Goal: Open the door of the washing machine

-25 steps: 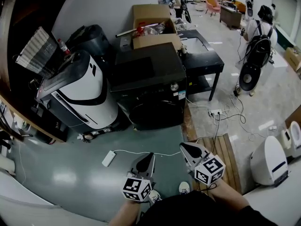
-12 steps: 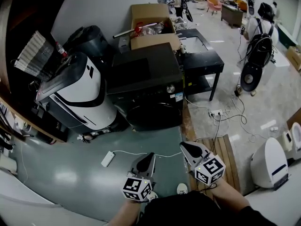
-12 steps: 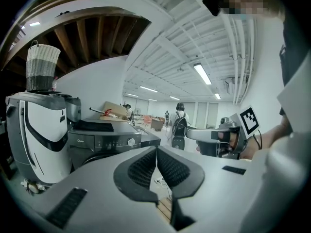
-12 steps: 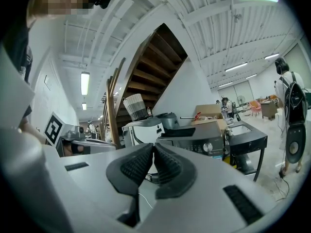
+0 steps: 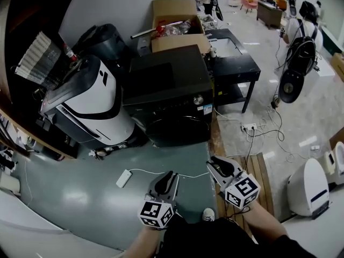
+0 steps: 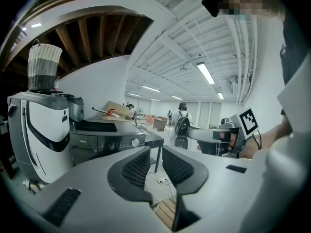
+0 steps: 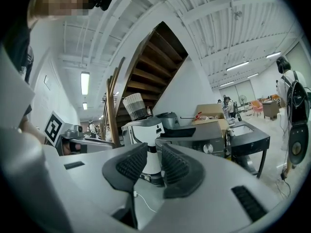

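The black front-loading washing machine (image 5: pixel 169 93) stands ahead on the green floor, its round door (image 5: pixel 177 127) closed and a silver knob (image 5: pixel 199 99) at its upper right. It also shows in the left gripper view (image 6: pixel 99 142) and the right gripper view (image 7: pixel 194 136). My left gripper (image 5: pixel 171 175) and right gripper (image 5: pixel 214 163) hover side by side over the floor, well short of the machine and pointing at it. Both pairs of jaws have just been opening and stand a little apart, left (image 6: pixel 155 155) and right (image 7: pixel 154 153), with nothing between them.
A white-and-black appliance (image 5: pixel 91 104) stands just left of the machine, a cardboard box (image 5: pixel 174 26) behind it, a black table (image 5: pixel 234 63) to its right. A white power strip (image 5: pixel 123 179) with its cable lies on the floor. Wooden slats (image 5: pixel 255 168) lie at right. A person with a backpack (image 5: pixel 301 44) stands far right.
Both grippers have edged forward toward the washing machine, and each pair of jaws has gone from shut to slightly parted.
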